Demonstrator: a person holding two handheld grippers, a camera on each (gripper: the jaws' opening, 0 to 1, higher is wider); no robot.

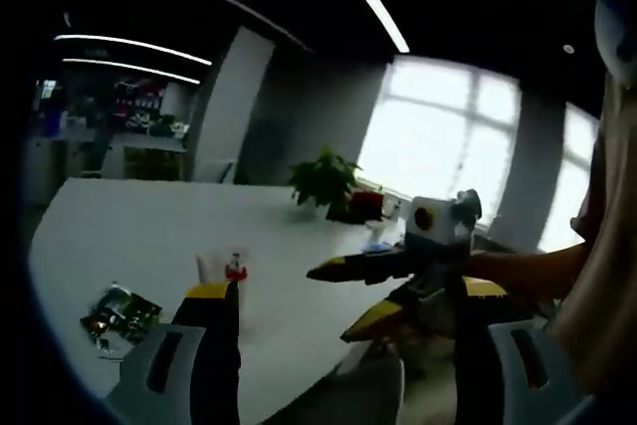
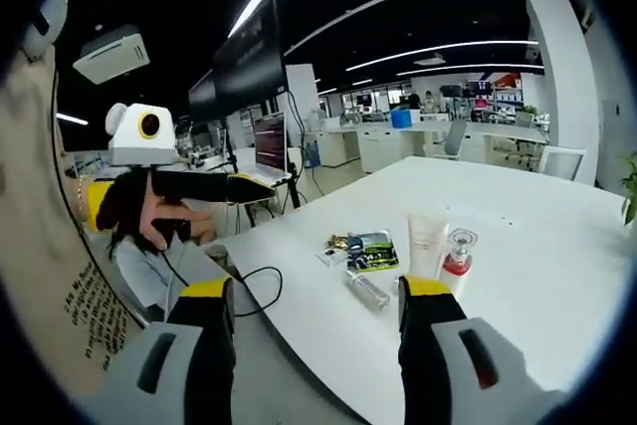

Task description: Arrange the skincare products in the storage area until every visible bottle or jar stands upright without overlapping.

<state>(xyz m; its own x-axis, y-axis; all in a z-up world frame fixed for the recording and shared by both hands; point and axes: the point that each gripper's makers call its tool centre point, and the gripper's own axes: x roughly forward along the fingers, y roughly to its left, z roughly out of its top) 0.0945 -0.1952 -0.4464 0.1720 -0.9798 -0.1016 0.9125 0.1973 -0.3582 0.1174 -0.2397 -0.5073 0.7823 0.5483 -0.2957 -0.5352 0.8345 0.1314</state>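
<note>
Looking along your right gripper [image 2: 317, 301], fingers released and holding nothing, above the near bench [image 2: 537, 236] edge at lower centre. A white tube [image 2: 428, 243] and a red-capped bottle [image 2: 459, 252] stand upright just beside each other, centre-right; a clear bottle [image 2: 367, 289] lies flat near the edge, a green packet [image 2: 364, 249] behind it. Broad bare bench to the right. Your left gripper [image 1: 343, 296] fingers also released, over the bench edge.
</note>
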